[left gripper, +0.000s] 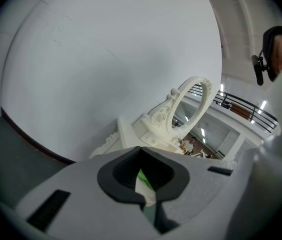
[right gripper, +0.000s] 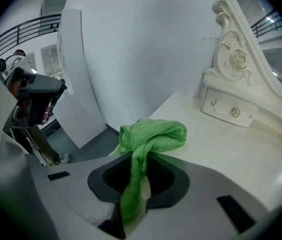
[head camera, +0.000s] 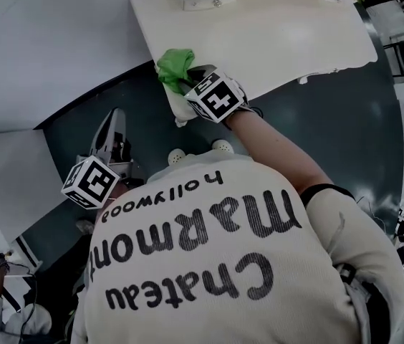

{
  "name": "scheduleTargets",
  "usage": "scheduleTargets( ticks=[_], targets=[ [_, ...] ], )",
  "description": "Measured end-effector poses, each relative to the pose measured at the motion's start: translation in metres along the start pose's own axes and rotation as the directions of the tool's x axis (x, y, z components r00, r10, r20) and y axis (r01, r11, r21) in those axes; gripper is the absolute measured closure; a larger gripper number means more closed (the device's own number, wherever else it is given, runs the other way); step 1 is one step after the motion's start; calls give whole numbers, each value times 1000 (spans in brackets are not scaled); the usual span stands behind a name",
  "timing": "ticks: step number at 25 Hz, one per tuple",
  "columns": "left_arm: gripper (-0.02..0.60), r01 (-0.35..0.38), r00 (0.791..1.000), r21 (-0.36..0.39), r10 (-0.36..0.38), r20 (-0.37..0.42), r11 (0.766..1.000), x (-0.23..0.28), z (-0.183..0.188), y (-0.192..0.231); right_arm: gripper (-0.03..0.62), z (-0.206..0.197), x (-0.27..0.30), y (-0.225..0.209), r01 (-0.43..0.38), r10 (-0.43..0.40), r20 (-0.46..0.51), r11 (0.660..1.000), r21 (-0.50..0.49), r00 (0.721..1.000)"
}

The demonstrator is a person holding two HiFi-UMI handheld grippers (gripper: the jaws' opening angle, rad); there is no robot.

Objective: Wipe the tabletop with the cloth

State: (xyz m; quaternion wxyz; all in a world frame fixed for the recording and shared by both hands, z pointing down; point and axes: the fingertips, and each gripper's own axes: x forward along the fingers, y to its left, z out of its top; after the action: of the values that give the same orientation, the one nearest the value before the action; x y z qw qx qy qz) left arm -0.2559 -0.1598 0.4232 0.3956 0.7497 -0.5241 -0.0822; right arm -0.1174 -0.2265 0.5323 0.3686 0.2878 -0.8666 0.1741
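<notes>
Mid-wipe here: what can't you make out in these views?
Right gripper view: the cloth, clamped in the right tongs, hides its own contact with the tabletop.
Head view: the marker cube covers those tongs' tips.
Left gripper view: the left tongs block most of the tabletop.

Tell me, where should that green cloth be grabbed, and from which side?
Grip the green cloth by its narrow twisted tail, coming from the table's near edge, as the right tool does now; the bunched end lies free on the tabletop for wiping.
</notes>
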Motion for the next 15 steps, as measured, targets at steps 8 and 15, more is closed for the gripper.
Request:
scheduleTargets(
  ticks=[8, 15],
  targets=[
    [574, -6, 1000, -8, 6, 9, 1000, 13, -11, -20, 510, -11, -13, -23, 8, -8, -16, 1000, -9, 1000],
    [574, -19, 1000, 2, 19, 18, 1000, 20, -18, -34, 510, -24, -26, -47, 15, -15, -19, 1000, 3, 1000]
  ],
)
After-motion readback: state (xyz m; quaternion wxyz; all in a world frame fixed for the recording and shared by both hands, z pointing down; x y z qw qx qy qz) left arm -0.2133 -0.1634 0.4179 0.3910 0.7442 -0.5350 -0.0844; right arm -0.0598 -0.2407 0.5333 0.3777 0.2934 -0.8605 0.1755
